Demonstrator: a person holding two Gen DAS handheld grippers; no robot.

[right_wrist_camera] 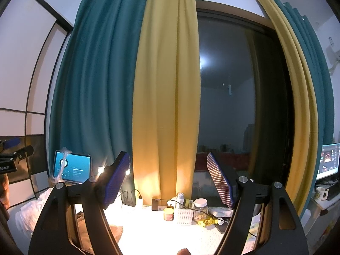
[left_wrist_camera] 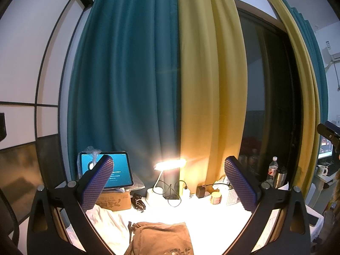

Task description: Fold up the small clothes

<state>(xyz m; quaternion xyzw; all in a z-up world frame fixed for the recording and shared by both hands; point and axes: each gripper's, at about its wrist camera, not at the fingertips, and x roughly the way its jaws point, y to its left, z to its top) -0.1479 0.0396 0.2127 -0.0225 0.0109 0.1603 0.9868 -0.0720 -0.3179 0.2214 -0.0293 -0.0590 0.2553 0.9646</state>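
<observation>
1. We see the left gripper [left_wrist_camera: 169, 182] with its jaws spread wide and nothing between them; the right gripper [right_wrist_camera: 170, 180] is just as wide and just as empty.
2. Both are raised above the white table [left_wrist_camera: 212, 218], aimed at the curtains [left_wrist_camera: 148, 85].
3. The brown garment [left_wrist_camera: 161, 239] lies on the table below the left gripper (rumpled, drawstring loose), with white cloth [left_wrist_camera: 106, 221] beside it.
4. We judge no fold made yet: every fold remains.

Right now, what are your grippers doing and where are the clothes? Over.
Left gripper open, empty, raised. Right gripper open, empty. Brown printed cloth garment lying untouched on the white table. Lit white desk lamp and small jars behind, nothing blocking.
</observation>
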